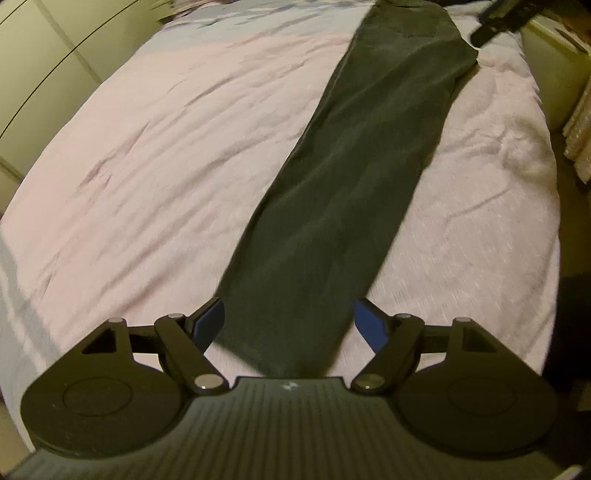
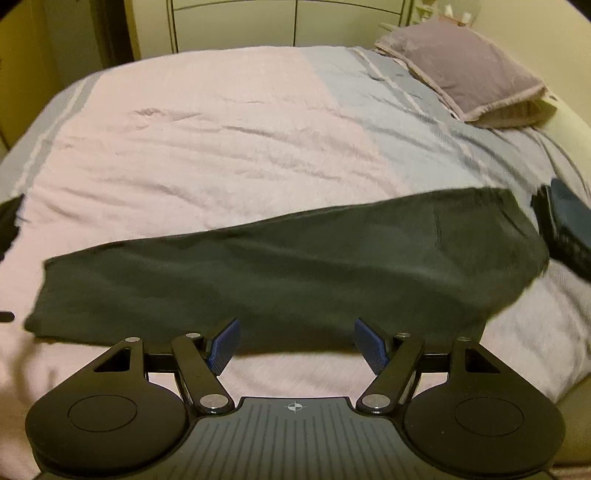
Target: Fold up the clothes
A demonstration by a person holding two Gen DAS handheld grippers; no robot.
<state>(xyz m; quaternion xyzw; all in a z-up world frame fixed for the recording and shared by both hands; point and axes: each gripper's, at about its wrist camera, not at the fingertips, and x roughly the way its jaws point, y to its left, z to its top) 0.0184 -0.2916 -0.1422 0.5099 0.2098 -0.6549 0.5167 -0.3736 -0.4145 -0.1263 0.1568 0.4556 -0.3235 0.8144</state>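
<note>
A pair of dark grey trousers (image 1: 362, 166) lies flat on the bed, folded lengthwise with one leg on the other. In the left wrist view it runs from the hem near me up to the waist at the top right. My left gripper (image 1: 290, 321) hangs open over the hem end, blue pads on either side of the cloth. In the right wrist view the trousers (image 2: 295, 266) lie crosswise, waist to the right. My right gripper (image 2: 297, 341) is open at their near long edge, holding nothing.
The bed has a pink and pale grey striped cover (image 2: 229, 140). A mauve pillow (image 2: 469, 70) lies at the head. A folded dark garment (image 2: 569, 229) sits right of the trousers' waist. Cupboard doors (image 2: 236, 26) stand beyond the bed.
</note>
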